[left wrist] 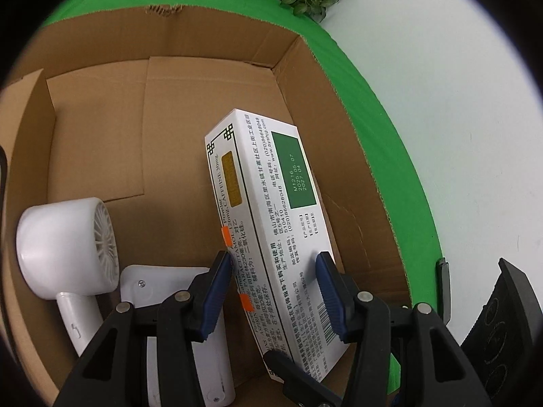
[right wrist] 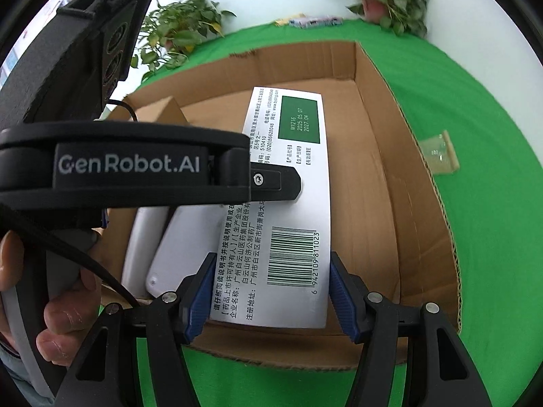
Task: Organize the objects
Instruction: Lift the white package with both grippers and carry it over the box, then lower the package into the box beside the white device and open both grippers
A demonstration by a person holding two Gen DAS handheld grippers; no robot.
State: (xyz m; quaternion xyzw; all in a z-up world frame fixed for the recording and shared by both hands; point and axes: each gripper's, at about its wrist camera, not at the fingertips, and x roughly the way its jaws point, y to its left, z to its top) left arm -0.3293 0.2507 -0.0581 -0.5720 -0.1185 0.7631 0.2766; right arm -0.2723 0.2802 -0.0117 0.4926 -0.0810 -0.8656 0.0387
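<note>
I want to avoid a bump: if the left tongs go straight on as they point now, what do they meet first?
Probably the cardboard box floor. The left tongs already hold the white medicine box, whose far end would likely touch first; the depth is unclear. The white hair dryer lies to the side.

A long white medicine box (left wrist: 271,237) printed with Chinese text, a green date panel and a barcode, tilted inside an open brown cardboard box (left wrist: 210,34), beside a white hair dryer (left wrist: 64,247).

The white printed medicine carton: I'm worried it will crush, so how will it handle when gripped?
The white printed medicine carton looks like thin paperboard, so probably light and dentable under hard squeezing. Its flat, straight faces suggest it stays rigid. Standing on a narrow side, it may tip.
</note>
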